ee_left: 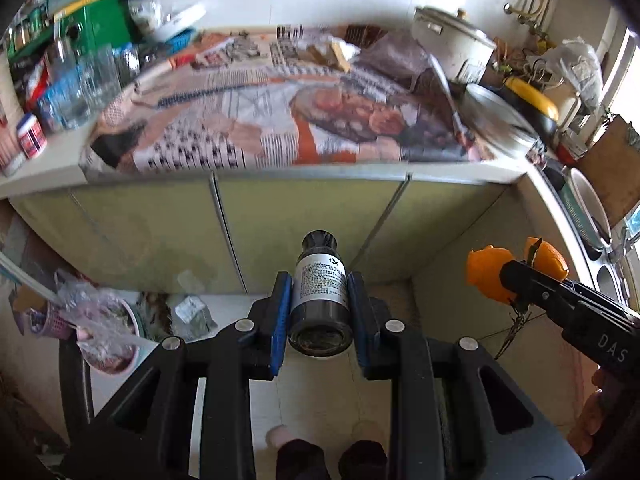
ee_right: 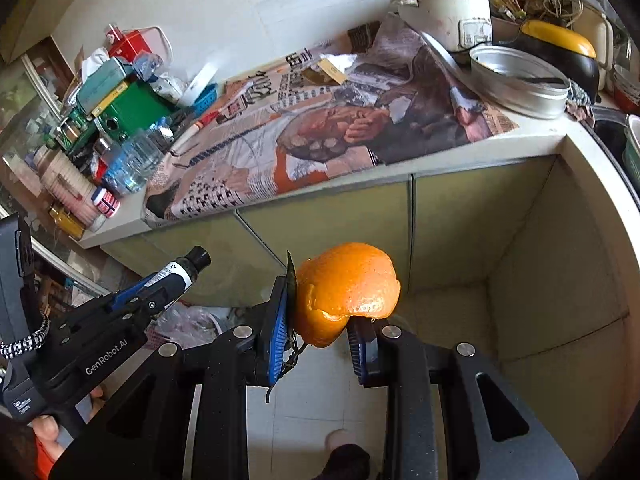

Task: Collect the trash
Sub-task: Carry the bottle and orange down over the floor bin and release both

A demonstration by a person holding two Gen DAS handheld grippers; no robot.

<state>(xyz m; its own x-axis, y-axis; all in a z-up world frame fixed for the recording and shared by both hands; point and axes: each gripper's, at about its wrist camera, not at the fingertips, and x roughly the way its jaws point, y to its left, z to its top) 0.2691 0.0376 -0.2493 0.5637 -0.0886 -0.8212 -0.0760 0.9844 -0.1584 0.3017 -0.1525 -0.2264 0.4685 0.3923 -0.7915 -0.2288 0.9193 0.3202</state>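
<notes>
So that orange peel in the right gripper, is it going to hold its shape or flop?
The curled orange peel looks hollow, so probably light. Its torn edge suggests it could bend or tear under the right gripper. It likely won't roll.

Newspaper (ee_right: 320,128) spread on desk (ee_right: 540,142). Jars and bottles (ee_right: 132,160) at its left end, rice cooker (ee_right: 448,8) and metal bowl (ee_right: 520,80) at right. Cabinet doors (ee_right: 328,232) below desk.

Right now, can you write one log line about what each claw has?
left claw: shut on dark bottle | right claw: shut on orange peel | both: in front of counter
</notes>
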